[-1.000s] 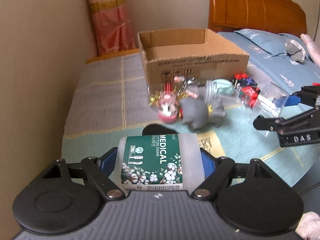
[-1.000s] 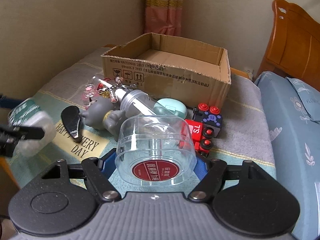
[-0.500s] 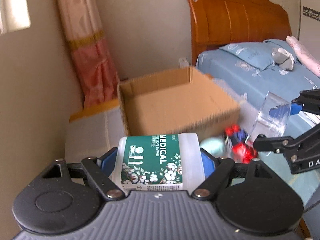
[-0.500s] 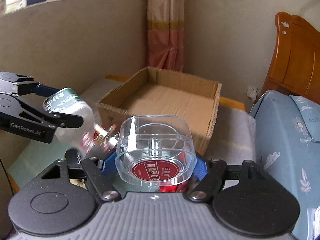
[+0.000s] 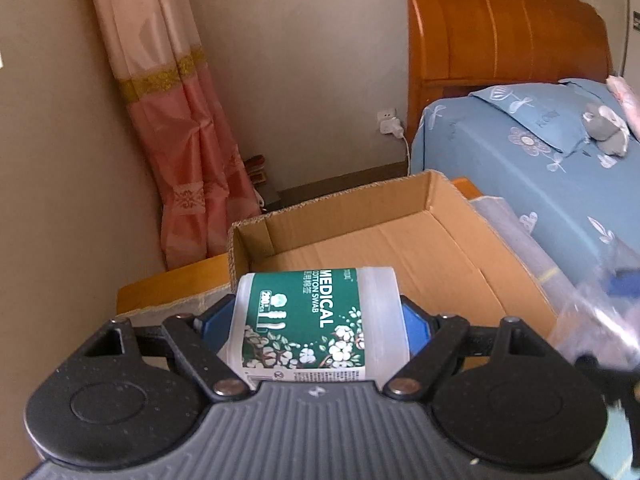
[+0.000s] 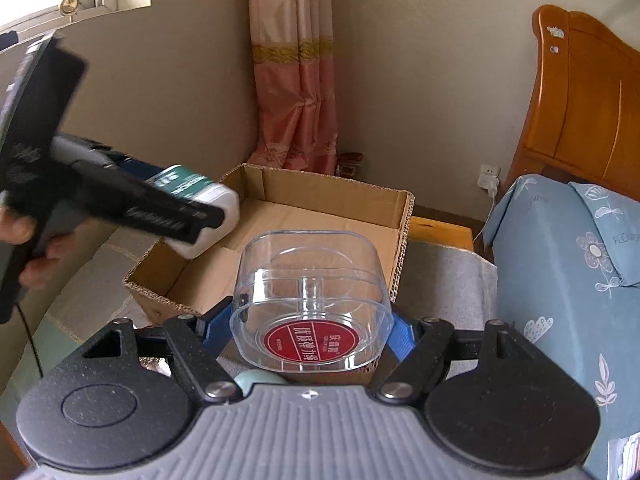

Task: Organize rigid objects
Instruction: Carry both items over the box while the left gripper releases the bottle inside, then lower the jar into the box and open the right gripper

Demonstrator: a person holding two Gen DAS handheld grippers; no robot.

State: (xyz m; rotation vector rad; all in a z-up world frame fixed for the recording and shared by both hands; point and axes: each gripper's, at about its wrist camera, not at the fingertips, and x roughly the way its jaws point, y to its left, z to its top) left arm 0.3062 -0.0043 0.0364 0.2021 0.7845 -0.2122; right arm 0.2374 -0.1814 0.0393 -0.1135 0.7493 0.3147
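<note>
My left gripper (image 5: pixel 318 320) is shut on a white cotton swab tub (image 5: pixel 316 320) with a green label, held in the air at the near left edge of the open cardboard box (image 5: pixel 400 248). In the right wrist view the tub (image 6: pixel 200 208) hangs over the box's left wall (image 6: pixel 160 276). My right gripper (image 6: pixel 310 328) is shut on a clear plastic container (image 6: pixel 310 304) with a red round label, held above the box's near wall. The box floor looks bare.
The box stands on a cloth-covered low table (image 6: pixel 448 280). A bed with blue bedding (image 6: pixel 568 264) and a wooden headboard (image 5: pixel 500 36) is to the right. A pink curtain (image 5: pixel 188 148) hangs in the corner. A pale green object (image 6: pixel 256 380) peeks below the right gripper.
Both grippers have risen and moved forward toward the box with their objects. The toys on the table have dropped out of view.
</note>
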